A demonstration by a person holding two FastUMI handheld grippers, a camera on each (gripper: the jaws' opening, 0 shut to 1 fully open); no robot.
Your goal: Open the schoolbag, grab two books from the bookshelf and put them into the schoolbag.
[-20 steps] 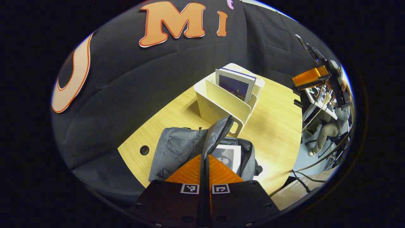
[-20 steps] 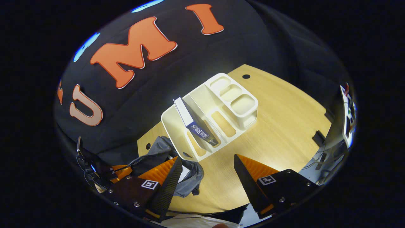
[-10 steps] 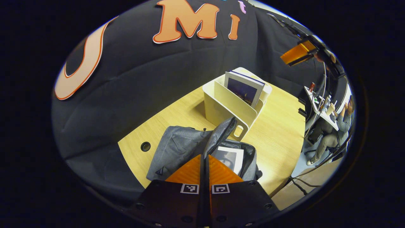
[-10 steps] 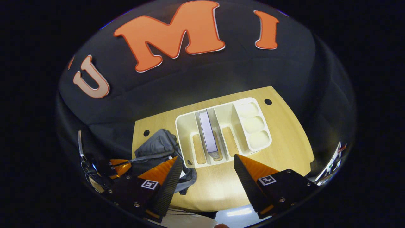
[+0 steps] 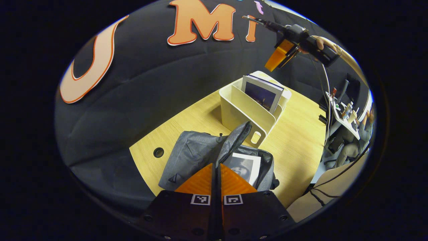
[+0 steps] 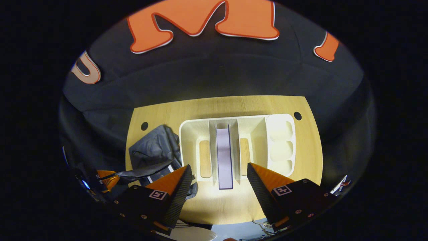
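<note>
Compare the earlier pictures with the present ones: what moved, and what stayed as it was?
The open right gripper swung round to hang squarely above the book standing in the bookshelf. Unchanged: left gripper shut on the schoolbag flap, one book inside the schoolbag.

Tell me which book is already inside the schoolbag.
The book with the grey cover, lying in the open schoolbag; the other book stands in the bookshelf.

Above bookshelf (image 6: 190, 134): open air for you | dividers flank the book (image 6: 224, 154) closely | schoolbag (image 6: 153, 147) crowds its left side
</note>
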